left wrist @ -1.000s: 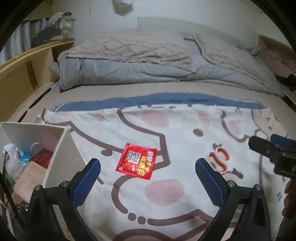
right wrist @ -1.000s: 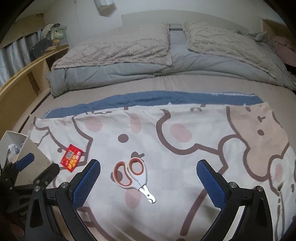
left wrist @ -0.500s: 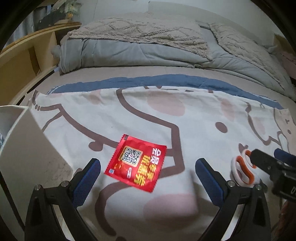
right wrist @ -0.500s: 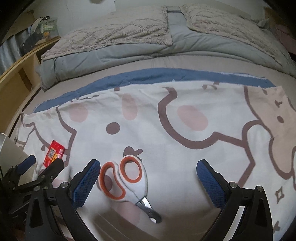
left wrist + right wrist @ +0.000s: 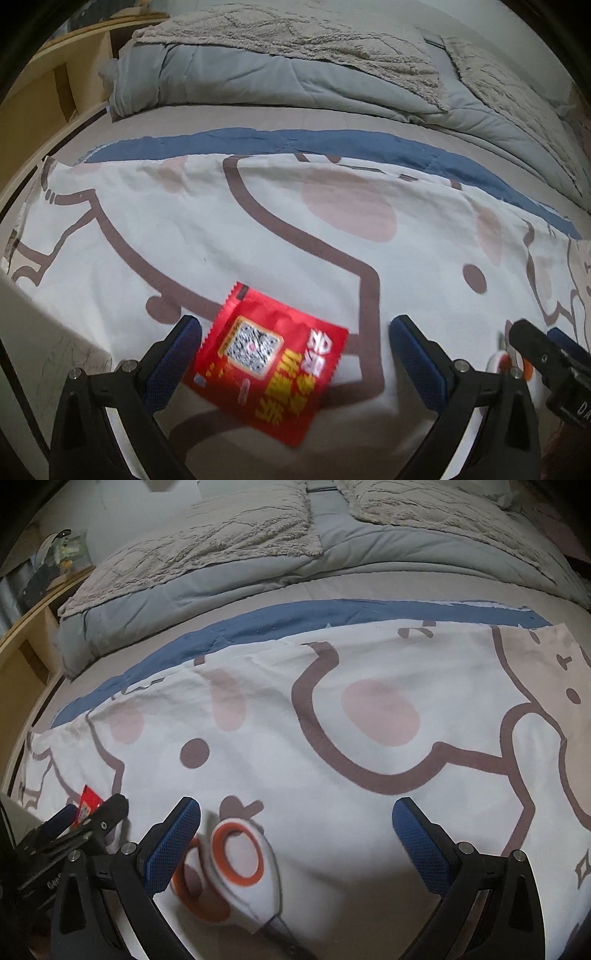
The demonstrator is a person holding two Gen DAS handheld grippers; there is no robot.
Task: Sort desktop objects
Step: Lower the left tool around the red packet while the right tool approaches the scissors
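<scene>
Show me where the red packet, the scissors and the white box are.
red packet point(image 5: 269, 365), left wrist view, on its printed face beside the QR code.
scissors point(image 5: 236, 860), right wrist view, on the orange finger ring.
white box point(image 5: 33, 339), left wrist view, on its outer wall.

Cartoon-print cloth point(image 5: 177, 236) over bed, grey duvet point(image 5: 236, 587) behind.

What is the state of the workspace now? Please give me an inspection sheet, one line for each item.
Surface: cartoon-print cloth spread over a bed.
Job's things: red sachet and scissors, both flat on the cloth.
Clutter: white box at the left edge.
Grippers: left hand-held gripper open around the sachet; right hand-held gripper open over the scissors.
Cables: nothing seen.
Surroundings: grey duvet, wooden shelf.
</scene>
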